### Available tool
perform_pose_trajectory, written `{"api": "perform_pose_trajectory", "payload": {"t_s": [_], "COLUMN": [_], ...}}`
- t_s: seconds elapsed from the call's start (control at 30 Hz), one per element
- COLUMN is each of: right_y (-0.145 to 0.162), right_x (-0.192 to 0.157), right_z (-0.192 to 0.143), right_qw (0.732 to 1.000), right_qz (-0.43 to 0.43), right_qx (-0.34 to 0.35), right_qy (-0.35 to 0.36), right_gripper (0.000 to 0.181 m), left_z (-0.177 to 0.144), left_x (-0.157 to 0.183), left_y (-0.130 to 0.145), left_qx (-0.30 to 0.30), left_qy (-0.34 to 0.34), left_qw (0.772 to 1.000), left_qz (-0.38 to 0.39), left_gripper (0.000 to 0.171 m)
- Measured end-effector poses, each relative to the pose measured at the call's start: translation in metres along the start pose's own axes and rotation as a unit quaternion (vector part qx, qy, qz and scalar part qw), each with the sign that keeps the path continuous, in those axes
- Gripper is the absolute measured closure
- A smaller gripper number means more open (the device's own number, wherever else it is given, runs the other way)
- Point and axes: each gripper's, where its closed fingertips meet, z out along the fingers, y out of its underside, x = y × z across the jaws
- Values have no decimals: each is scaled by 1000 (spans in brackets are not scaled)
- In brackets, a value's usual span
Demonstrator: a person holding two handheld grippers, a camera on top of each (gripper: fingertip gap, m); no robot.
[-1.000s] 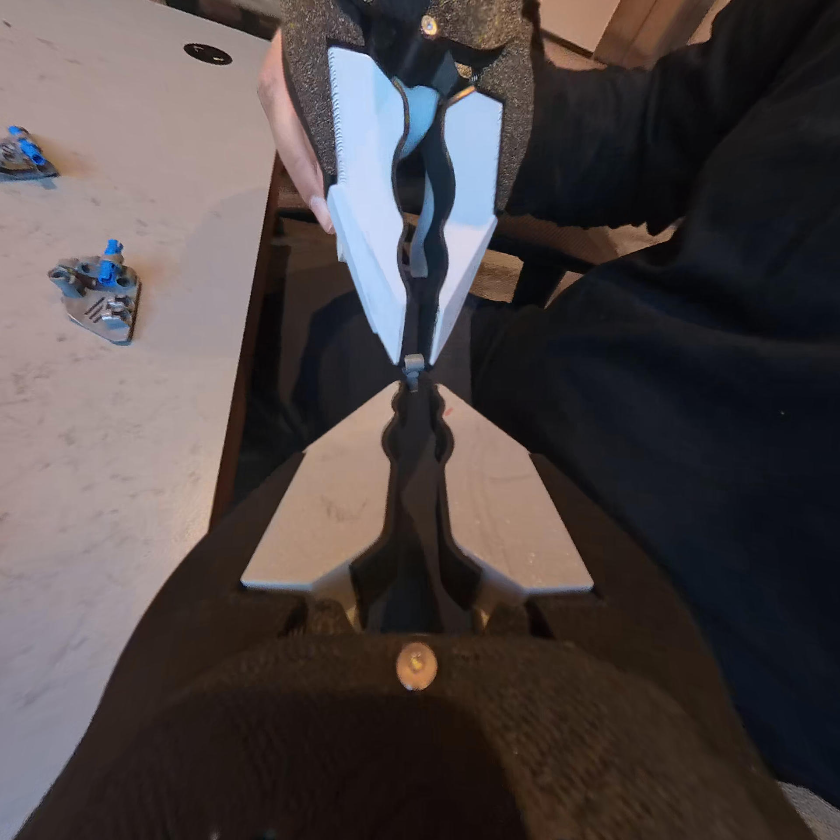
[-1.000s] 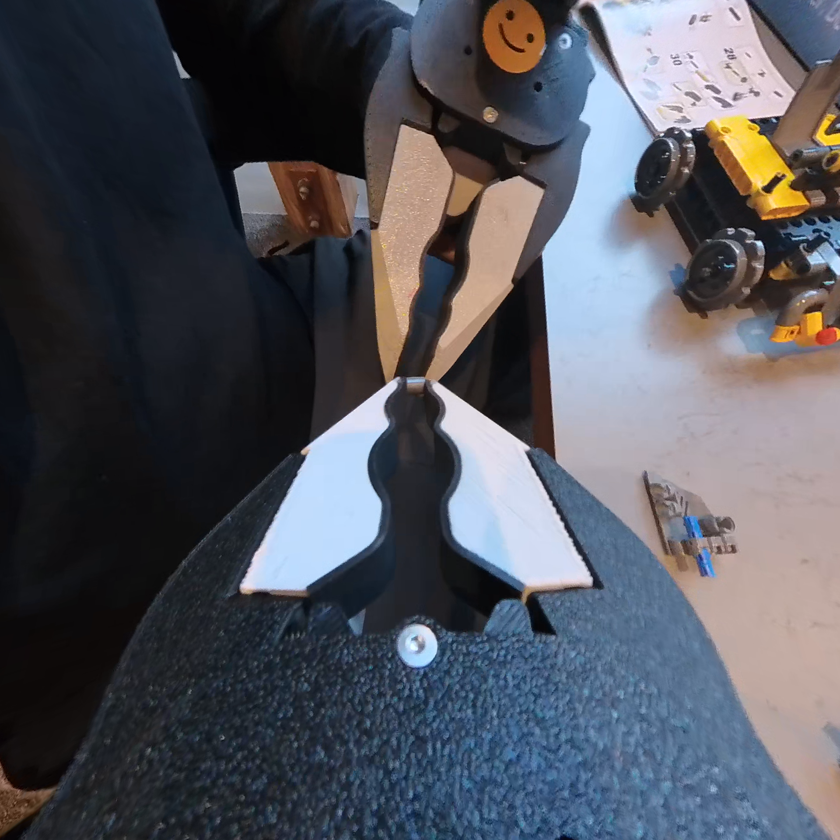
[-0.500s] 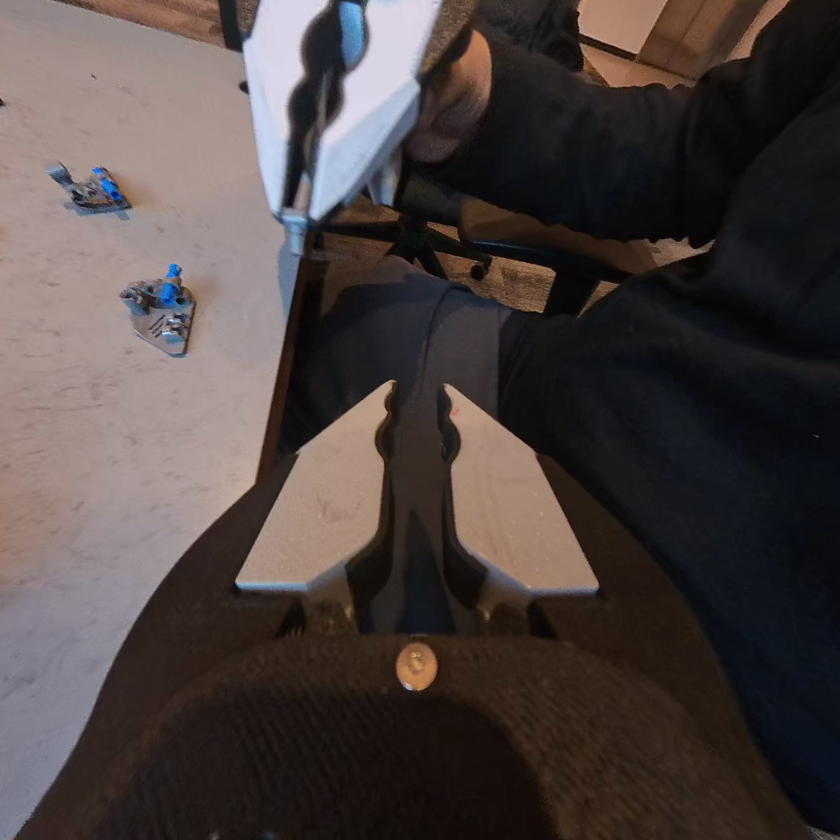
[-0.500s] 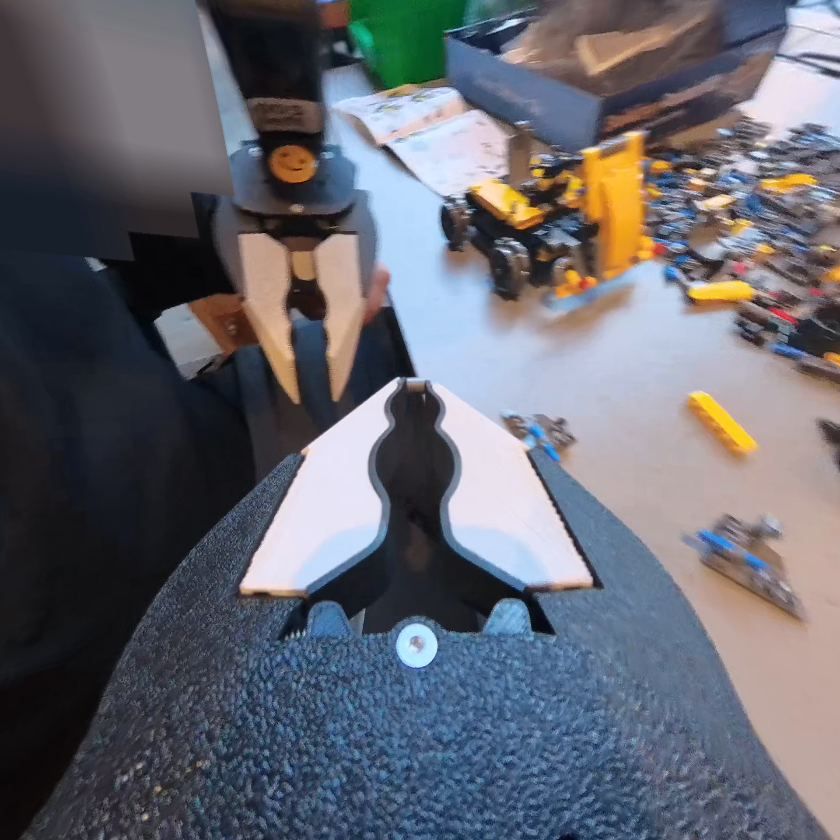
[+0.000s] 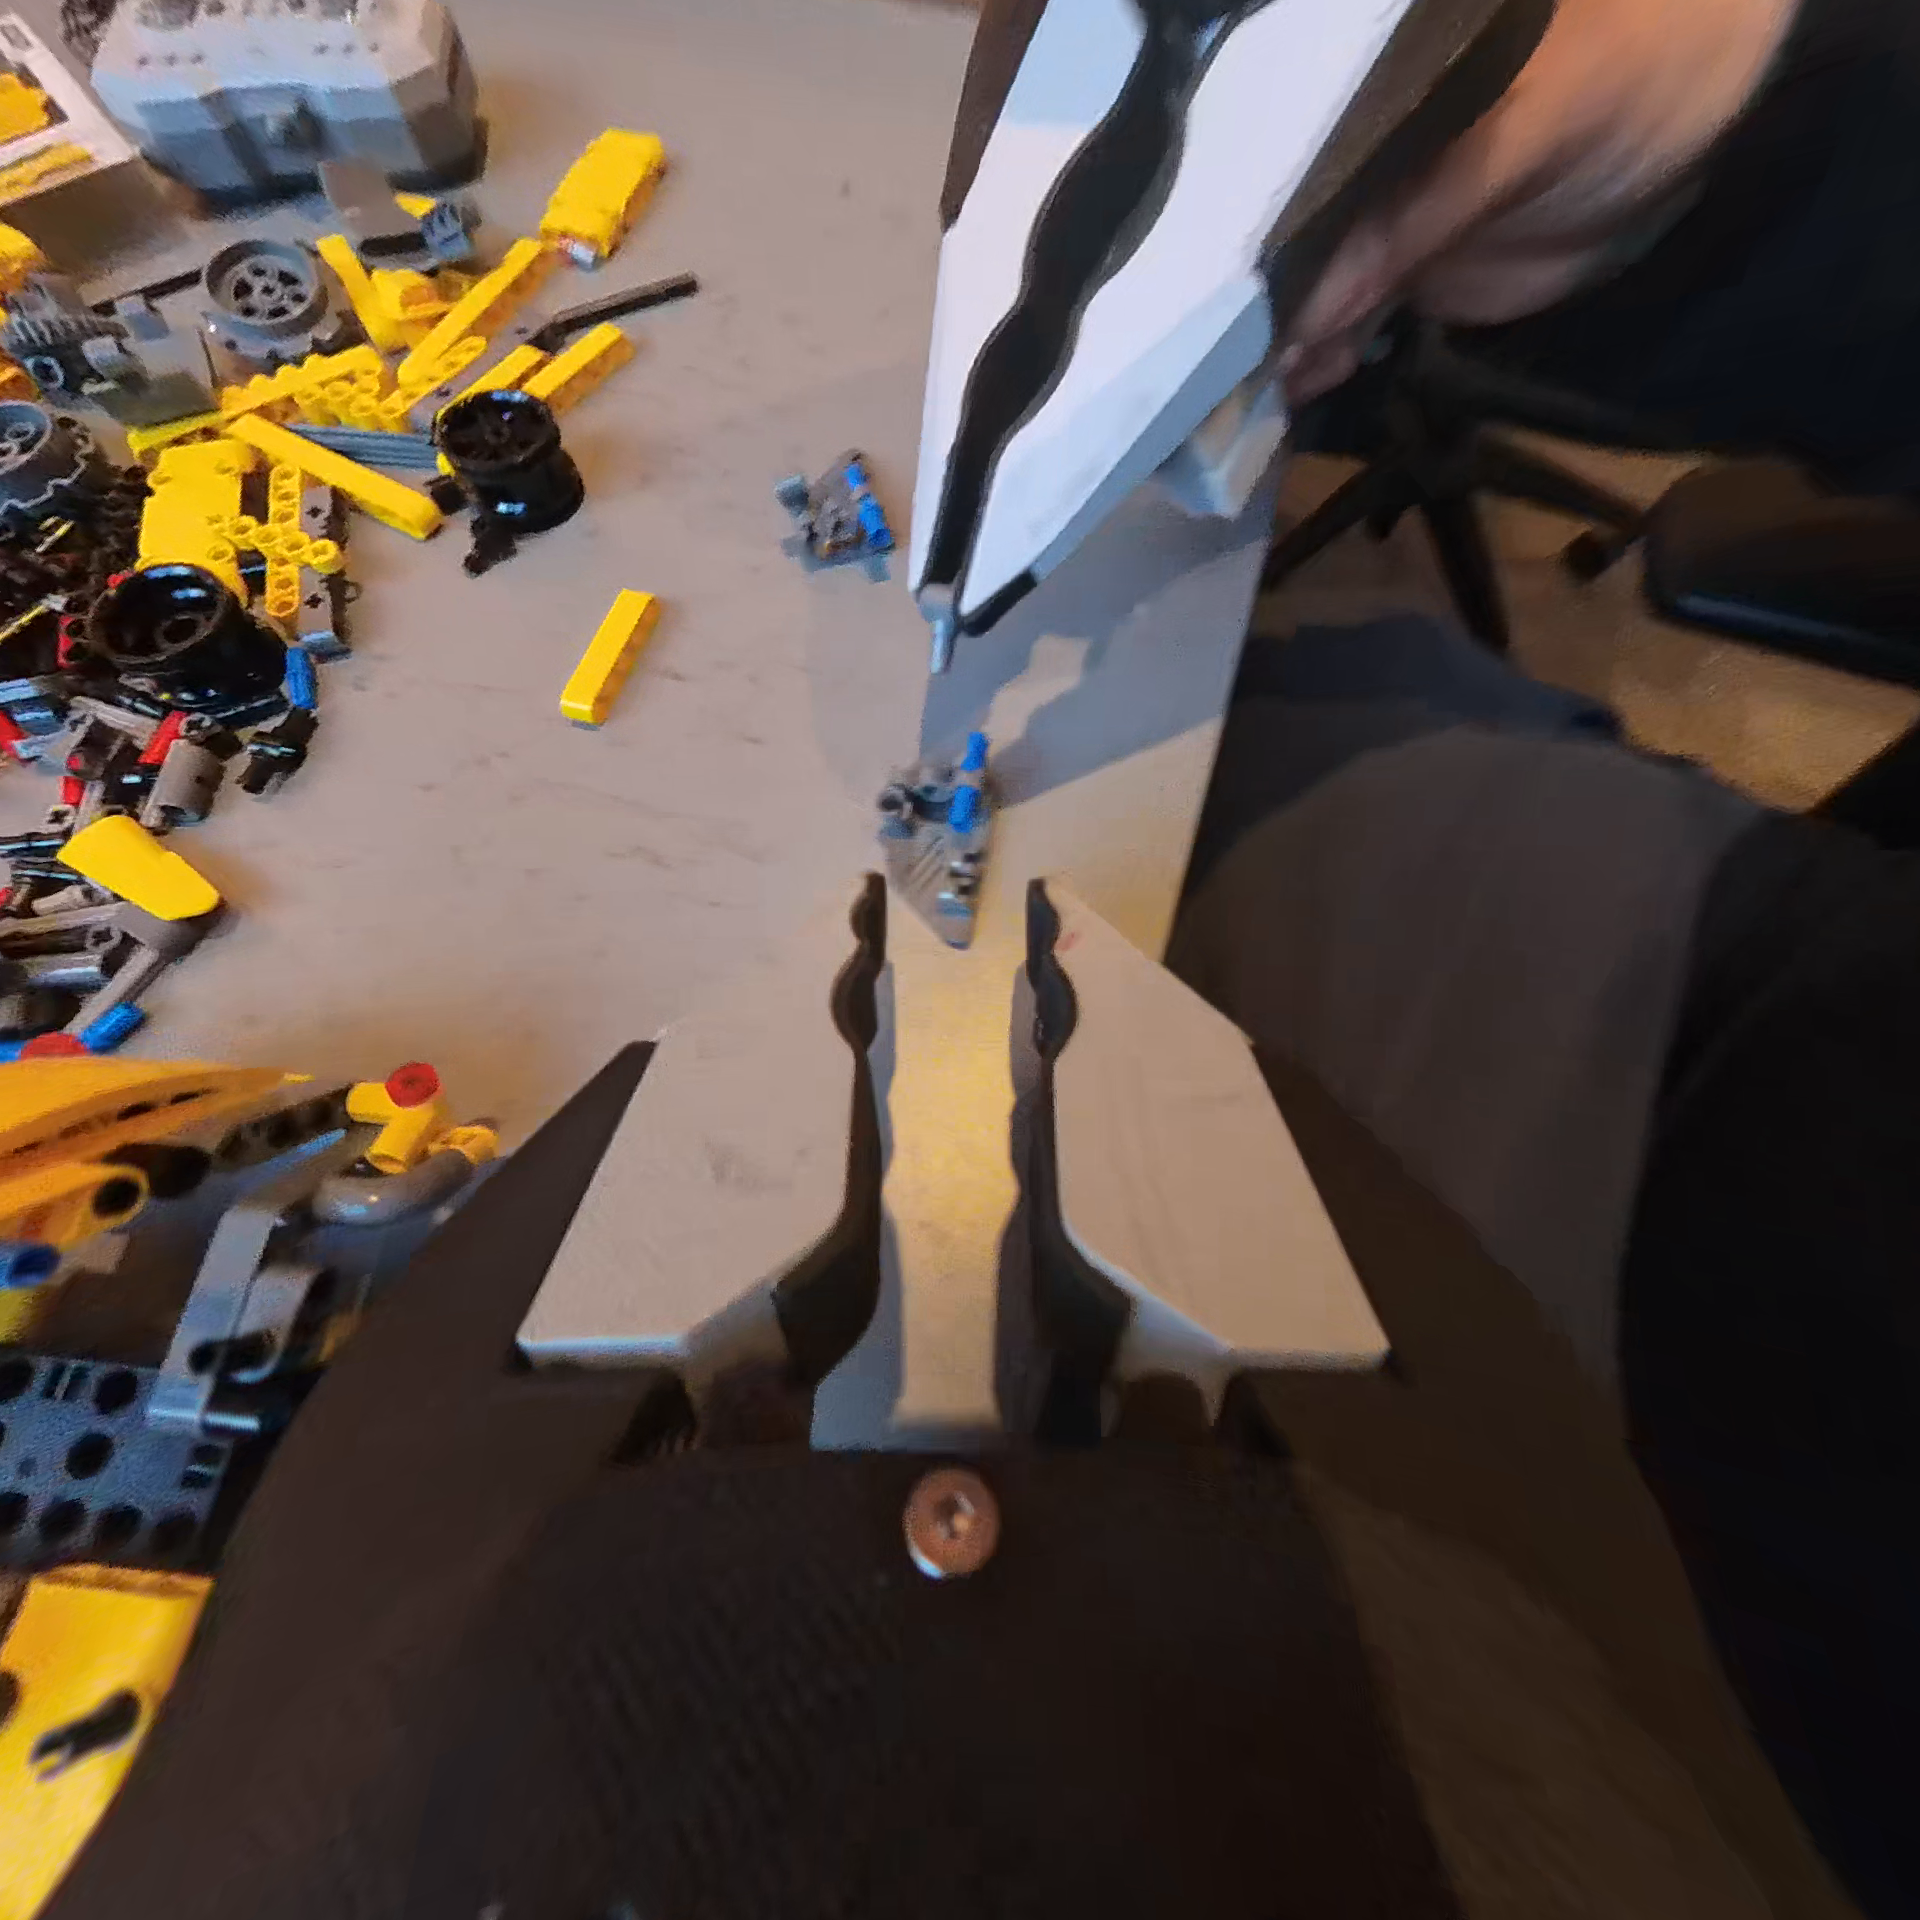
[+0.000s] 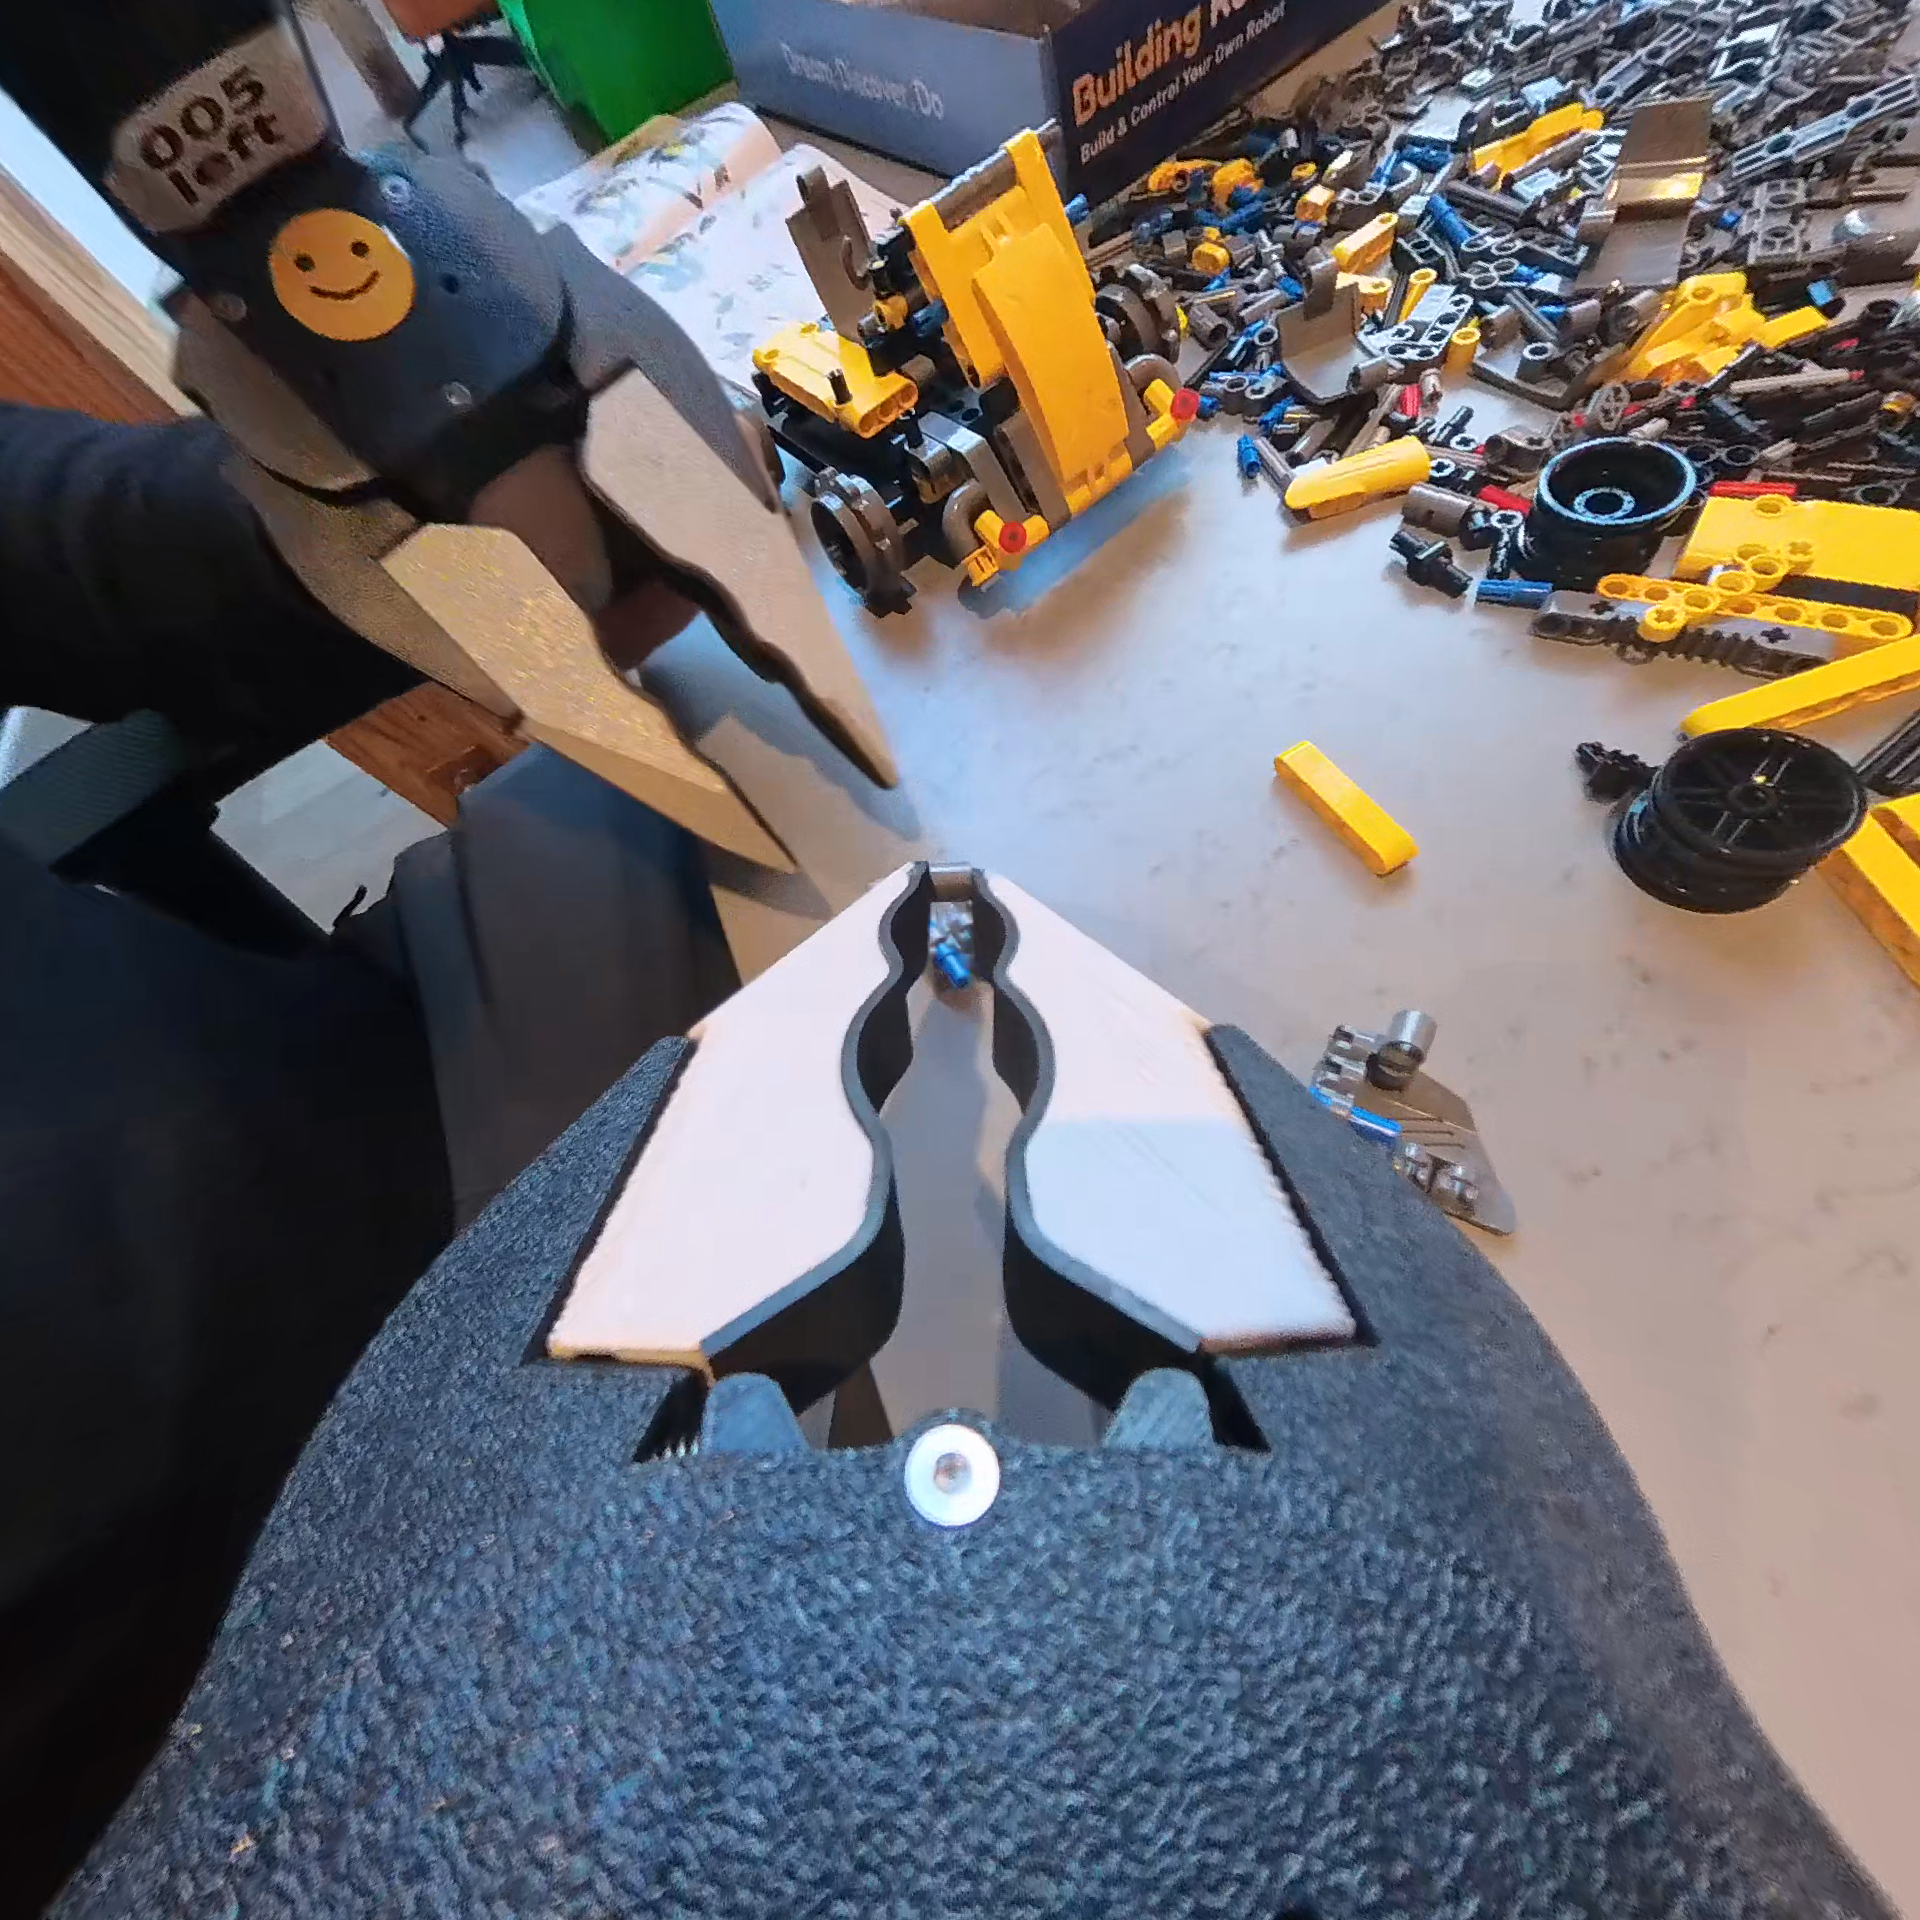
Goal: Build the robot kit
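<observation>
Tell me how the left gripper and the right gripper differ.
The left gripper has its jaws apart and holds nothing; the right gripper is closed, pinching a small grey piece at its tips. The left gripper points at a grey wedge assembly with blue pins on the table; the right gripper hangs above the table. Both have pale pointed fingers with wavy black inner edges.

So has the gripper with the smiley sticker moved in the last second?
Yes. The left gripper has swung from beyond the table edge to above it.
</observation>
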Motion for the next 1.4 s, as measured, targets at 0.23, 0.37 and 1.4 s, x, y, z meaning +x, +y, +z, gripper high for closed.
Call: {"api": "perform_pose_trajectory", "payload": {"t_s": [0.23,0.37,1.4], "right_y": [12,17,41], "right_x": [5,7,1], "right_z": [-8,-11,3], "right_qw": [1000,1000,968], "right_qz": [17,17,-207], "right_qx": [8,8,-113], "right_qy": [2,7,88], "right_gripper": [174,173,163], "left_z": [25,29,18], "left_x": [-4,-8,-4], "left_y": [10,12,-3], "left_qx": [-57,-69,-9], "left_qy": [10,17,41], "left_qw": [998,997,998], "left_qz": [19,24,46], "left_gripper": [140,143,159]}}
